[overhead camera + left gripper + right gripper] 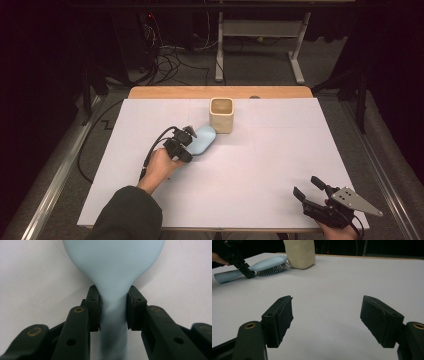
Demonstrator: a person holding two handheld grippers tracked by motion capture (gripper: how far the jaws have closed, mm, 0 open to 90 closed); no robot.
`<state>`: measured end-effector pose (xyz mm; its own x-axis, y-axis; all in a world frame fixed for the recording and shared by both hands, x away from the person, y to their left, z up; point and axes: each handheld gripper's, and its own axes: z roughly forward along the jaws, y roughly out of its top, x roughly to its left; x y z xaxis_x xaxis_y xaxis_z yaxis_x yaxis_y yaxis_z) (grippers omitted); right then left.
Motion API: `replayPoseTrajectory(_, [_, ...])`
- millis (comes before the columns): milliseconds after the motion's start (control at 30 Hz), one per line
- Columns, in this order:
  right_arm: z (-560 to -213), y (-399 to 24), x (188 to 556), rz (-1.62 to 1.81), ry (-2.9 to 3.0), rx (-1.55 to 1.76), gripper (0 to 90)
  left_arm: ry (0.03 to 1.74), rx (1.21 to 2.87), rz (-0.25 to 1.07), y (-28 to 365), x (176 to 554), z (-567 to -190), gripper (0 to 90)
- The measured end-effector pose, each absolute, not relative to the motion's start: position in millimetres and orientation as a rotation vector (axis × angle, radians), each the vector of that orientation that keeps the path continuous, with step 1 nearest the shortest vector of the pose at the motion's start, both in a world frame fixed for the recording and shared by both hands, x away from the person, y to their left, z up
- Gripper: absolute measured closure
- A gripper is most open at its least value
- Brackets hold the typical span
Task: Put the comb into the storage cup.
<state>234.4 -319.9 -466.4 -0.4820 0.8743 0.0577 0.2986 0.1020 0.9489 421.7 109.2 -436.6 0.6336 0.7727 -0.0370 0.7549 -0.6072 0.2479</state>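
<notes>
A pale blue hairbrush [201,140] lies bristles down on the white table sheet, its head close to a cream square cup [221,114]. My left gripper [186,145] is shut on the brush's neck, where the handle meets the head; in the left gripper view both pads press the blue handle [113,315]. The right gripper view shows the hairbrush [265,265] low over the sheet, its bristles facing down, next to the cup [300,253]. My right gripper [309,188] rests near the table's front right corner, open, with nothing between its jaws [327,320].
The white sheet [260,160] covers most of the wooden table; a strip of wood shows along the far edge [220,92]. Beyond it stand a white desk frame [260,40] and loose cables on the floor [165,60].
</notes>
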Motion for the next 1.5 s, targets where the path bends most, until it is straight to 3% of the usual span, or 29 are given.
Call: replayPoseTrajectory(1500, [-466,-320,234,1.38,1.853,1.139,26.5,1.119,2.547,0.131,118,403,-423,69.8])
